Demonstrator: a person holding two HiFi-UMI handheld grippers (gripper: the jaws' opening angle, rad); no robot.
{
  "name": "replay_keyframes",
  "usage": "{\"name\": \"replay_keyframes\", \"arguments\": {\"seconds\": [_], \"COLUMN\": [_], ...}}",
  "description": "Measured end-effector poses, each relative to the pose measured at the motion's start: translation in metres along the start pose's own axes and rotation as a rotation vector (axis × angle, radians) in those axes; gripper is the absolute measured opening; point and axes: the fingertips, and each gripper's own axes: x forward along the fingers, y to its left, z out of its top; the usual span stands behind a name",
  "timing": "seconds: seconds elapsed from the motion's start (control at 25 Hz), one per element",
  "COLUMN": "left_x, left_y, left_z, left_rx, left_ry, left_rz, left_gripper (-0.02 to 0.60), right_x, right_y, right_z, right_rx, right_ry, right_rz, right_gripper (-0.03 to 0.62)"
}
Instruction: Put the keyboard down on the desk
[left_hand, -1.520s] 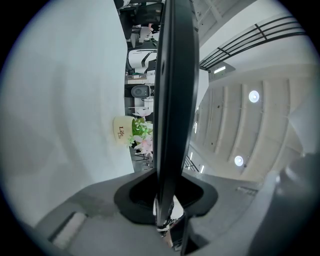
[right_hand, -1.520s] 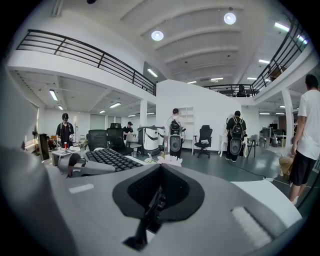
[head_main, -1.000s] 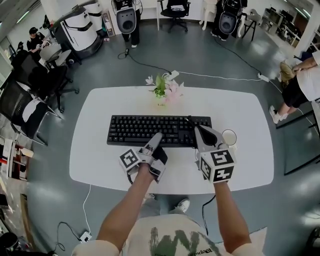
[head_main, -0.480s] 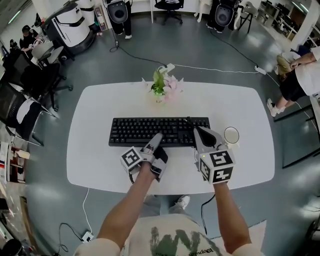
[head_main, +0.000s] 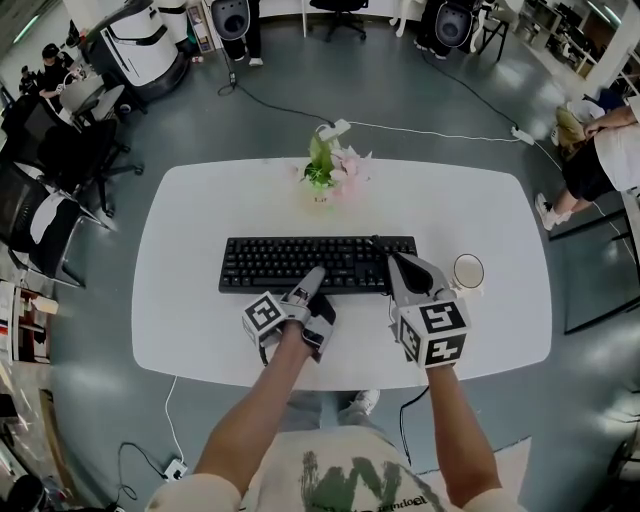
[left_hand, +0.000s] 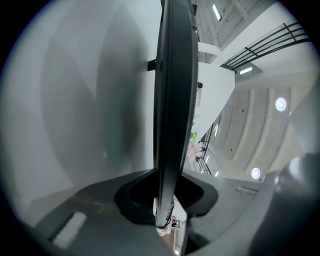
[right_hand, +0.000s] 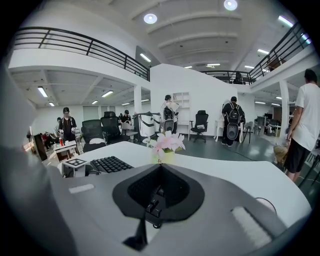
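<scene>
A black keyboard stretches across the middle of the white oval desk. My left gripper is shut on its near long edge, right of centre. In the left gripper view the keyboard runs edge-on between the jaws, with the desk surface close beside its underside. My right gripper is shut on the keyboard's right end; in the right gripper view a few keys show in the hollow between the jaws and more keys lie to the left. I cannot tell whether the keyboard rests on the desk or hangs just over it.
A small pot of pink flowers stands behind the keyboard. A white cup sits just right of my right gripper. Office chairs stand left of the desk, a person stands at the right, and cables cross the floor.
The head view has shifted slightly, so the desk sits a little differently in frame. Both grippers keep the same hold on the keyboard.
</scene>
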Motion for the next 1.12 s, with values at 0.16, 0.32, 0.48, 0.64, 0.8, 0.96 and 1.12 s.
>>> {"name": "replay_keyframes", "arguments": {"seconds": [0.16,0.32,0.48,0.64,0.8,0.96,1.12], "left_x": [0.000,-0.001,-0.003,-0.004,-0.003,-0.002,0.000], "left_y": [0.001,0.006,0.007,0.008,0.007,0.010,0.010], "left_z": [0.002,0.002,0.002,0.001,0.001,0.001,0.002], "left_rx": [-0.010,-0.022,-0.026,-0.034,-0.024,-0.019,0.006], "left_ry": [0.005,-0.004,-0.013,-0.022,-0.028,-0.043,-0.051], "left_rz": [0.013,0.033,0.049,0.064,0.075,0.102,0.146], "left_gripper": [0.092,0.097,0.103,0.115,0.144,0.172,0.198], "right_x": [0.002,0.000,-0.001,-0.002,-0.002,-0.003,-0.003], "right_y": [0.003,0.003,0.006,0.009,0.010,0.010,0.008], "right_z": [0.000,-0.001,-0.001,-0.003,-0.004,-0.005,-0.006], "right_rx": [0.002,0.008,0.007,0.007,0.002,-0.001,0.000], "right_ry": [0.000,0.002,0.003,0.006,0.005,0.009,0.005], "right_rz": [0.005,0.005,0.012,0.017,0.022,0.025,0.023], "right_gripper": [-0.002,-0.002,-0.002,-0.002,-0.002,-0.002,-0.002]}}
